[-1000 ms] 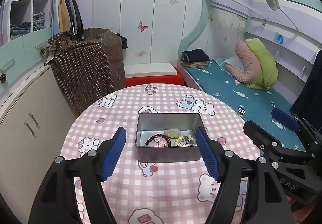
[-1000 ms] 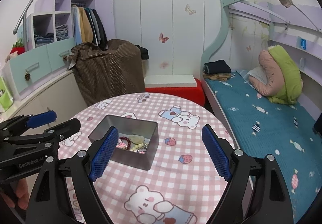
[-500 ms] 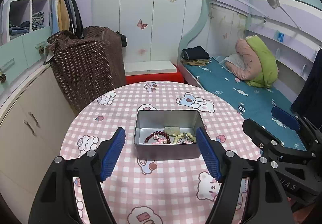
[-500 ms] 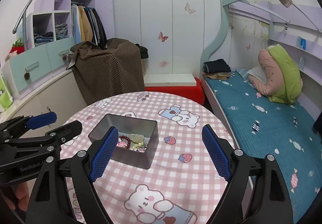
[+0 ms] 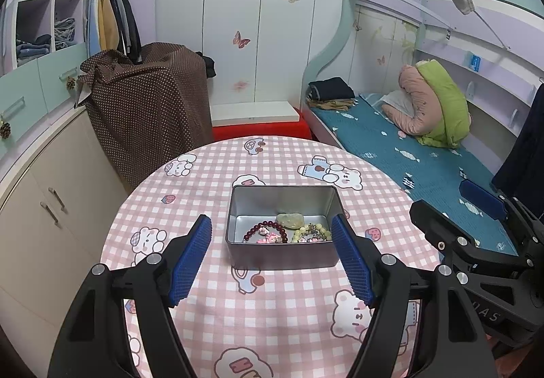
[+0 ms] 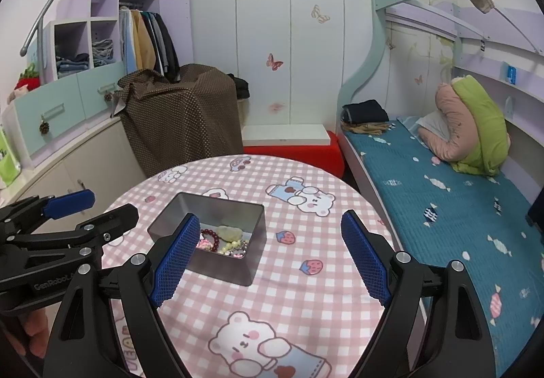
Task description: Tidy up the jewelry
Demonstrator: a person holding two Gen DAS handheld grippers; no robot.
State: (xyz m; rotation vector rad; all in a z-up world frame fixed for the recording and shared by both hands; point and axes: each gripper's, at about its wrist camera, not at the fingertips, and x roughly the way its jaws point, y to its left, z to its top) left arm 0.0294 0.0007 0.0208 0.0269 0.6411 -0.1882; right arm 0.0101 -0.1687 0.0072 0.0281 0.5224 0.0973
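A silver metal tin (image 5: 282, 257) sits open on the round table with the pink checked cloth (image 5: 272, 310). Inside lie a dark red bead bracelet (image 5: 263, 230), a pale green stone (image 5: 289, 220) and a light bead bracelet (image 5: 311, 233). My left gripper (image 5: 272, 260) is open and empty, raised above the table just in front of the tin. My right gripper (image 6: 270, 257) is open and empty, to the right of the tin (image 6: 221, 264). The jewelry (image 6: 222, 240) shows in the right wrist view too.
A bed with a blue cover (image 5: 425, 160) runs along the right of the table. A cabinet (image 5: 44, 201) and a brown dotted cover (image 5: 146, 106) stand at the left. The right gripper's body (image 5: 476, 242) shows at the right in the left wrist view.
The left gripper has pulled back and lifted a little from the tin. Both grippers stay open. The jewelry has not moved.
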